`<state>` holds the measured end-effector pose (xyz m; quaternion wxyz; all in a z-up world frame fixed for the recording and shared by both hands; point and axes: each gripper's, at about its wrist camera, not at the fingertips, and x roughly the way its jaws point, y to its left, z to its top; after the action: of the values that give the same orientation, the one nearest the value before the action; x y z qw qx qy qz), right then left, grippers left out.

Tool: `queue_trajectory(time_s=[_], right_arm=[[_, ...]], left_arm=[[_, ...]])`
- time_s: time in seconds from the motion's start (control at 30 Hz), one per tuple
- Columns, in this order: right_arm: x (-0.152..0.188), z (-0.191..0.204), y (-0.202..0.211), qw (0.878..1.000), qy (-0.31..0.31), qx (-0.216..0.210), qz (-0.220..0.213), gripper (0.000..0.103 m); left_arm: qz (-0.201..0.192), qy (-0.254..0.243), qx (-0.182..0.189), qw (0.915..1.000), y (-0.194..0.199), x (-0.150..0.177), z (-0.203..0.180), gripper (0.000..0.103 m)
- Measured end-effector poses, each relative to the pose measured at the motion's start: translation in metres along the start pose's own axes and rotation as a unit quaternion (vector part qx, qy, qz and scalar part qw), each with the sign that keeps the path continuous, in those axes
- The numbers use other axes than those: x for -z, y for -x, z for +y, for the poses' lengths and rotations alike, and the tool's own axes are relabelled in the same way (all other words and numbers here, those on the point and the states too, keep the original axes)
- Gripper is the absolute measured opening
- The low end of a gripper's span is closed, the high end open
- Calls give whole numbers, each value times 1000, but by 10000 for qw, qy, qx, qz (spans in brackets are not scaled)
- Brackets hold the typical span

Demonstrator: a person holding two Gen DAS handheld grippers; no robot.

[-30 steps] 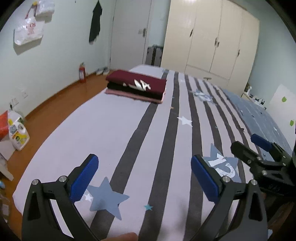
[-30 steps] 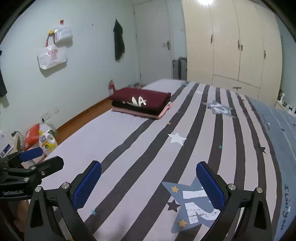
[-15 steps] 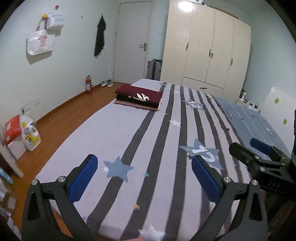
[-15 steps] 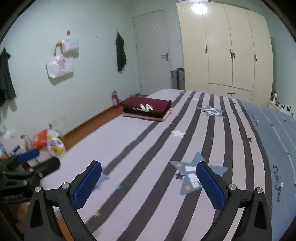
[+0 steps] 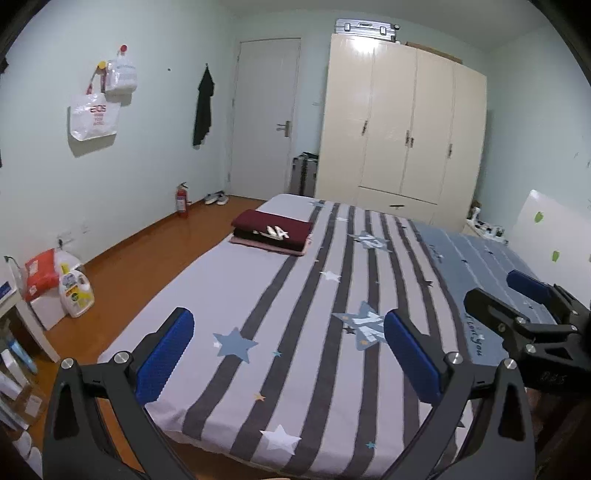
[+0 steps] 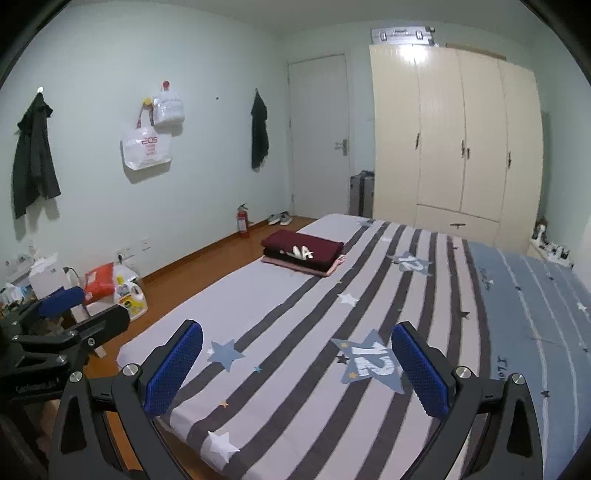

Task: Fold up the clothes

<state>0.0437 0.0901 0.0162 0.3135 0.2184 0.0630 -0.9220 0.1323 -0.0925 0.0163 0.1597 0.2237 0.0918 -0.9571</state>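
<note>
Left gripper [image 5: 288, 354]: jaws apart, empty
Right gripper [image 6: 295, 363]: jaws apart, empty
Folded clothes [image 5: 273, 236]: stacked on bed [image 5: 229, 280]

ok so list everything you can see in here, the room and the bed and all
folded clothes: one stack, maroon on top over black and pink, far left part of the bed
bed: one, grey-striped sheet with stars, blue section on its right
wardrobe: one, cream, far wall
suitcase: one, silver, on top of the wardrobe
door: one, white, shut
dark garments: two, hung on the left wall
bags: two, white, hung on the wall
fire extinguisher: one, red, on the floor
shoes: one pair, by the door
detergent bottle: one, white and yellow, on the floor
left gripper: blue pads, open
right gripper: blue pads, open
</note>
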Motion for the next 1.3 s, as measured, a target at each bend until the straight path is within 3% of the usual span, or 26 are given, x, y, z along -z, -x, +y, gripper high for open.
queue_trajectory(time_s=[1.3], right_arm=[[2,2,-12,9997,-172,-176,-55,101]], left_arm=[[-167,-83,-179,9997,0,2,4,102]])
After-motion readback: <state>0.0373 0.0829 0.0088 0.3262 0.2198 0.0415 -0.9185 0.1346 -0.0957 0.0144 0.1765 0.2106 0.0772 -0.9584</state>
